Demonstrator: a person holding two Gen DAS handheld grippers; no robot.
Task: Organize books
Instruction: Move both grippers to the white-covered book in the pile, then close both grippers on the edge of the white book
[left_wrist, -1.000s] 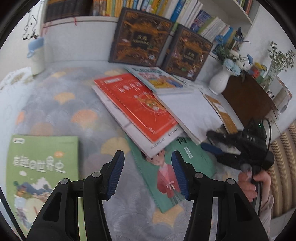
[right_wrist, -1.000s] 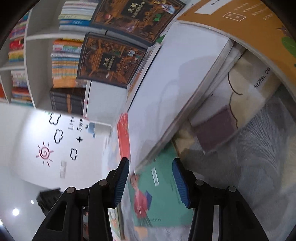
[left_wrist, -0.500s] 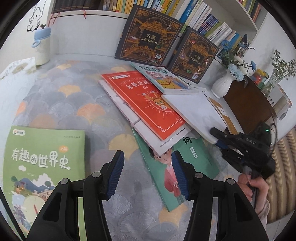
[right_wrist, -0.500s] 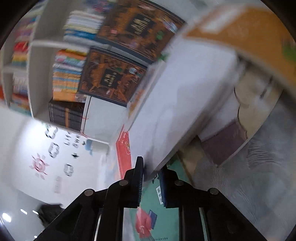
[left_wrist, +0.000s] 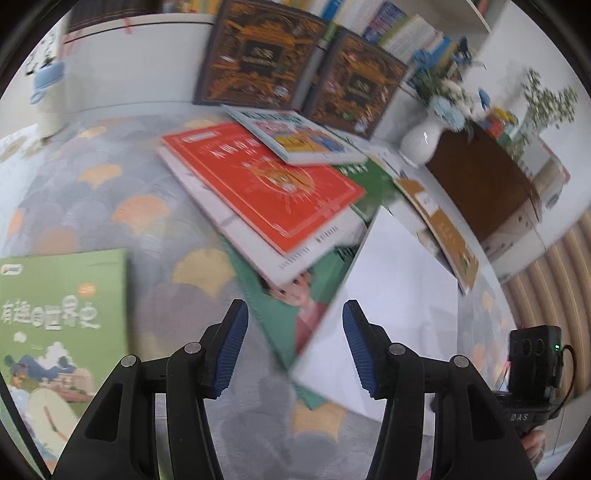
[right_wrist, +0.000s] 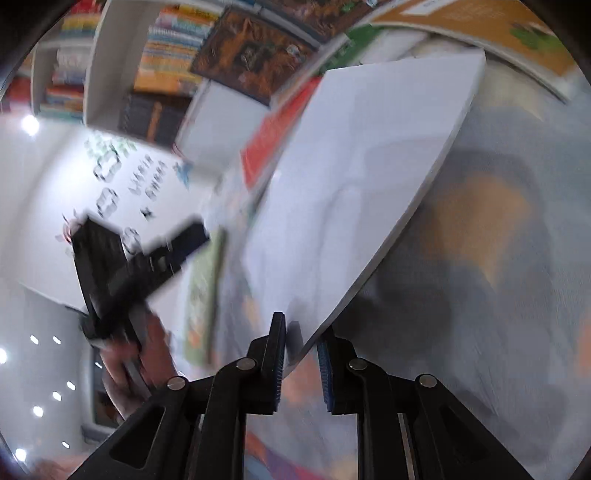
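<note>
A: White book (right_wrist: 354, 192) now off the pile, swung out over the rug (left_wrist: 92, 206); right gripper (right_wrist: 301, 363) pinches its corner, jaws easing slightly.

B: Left gripper (left_wrist: 291, 347) part-open, empty; likely waiting to steady it.

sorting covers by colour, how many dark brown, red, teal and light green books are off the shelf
dark brown books: 2
red book: 1
teal book: 1
light green book: 1
total: 5

White vase (left_wrist: 421, 142) with blue flowers beside dark wooden cabinet (left_wrist: 484, 184), blue-lidded bottle (left_wrist: 48, 99) far left, fan-patterned grey cloth (left_wrist: 92, 195) covering the bench.
</note>
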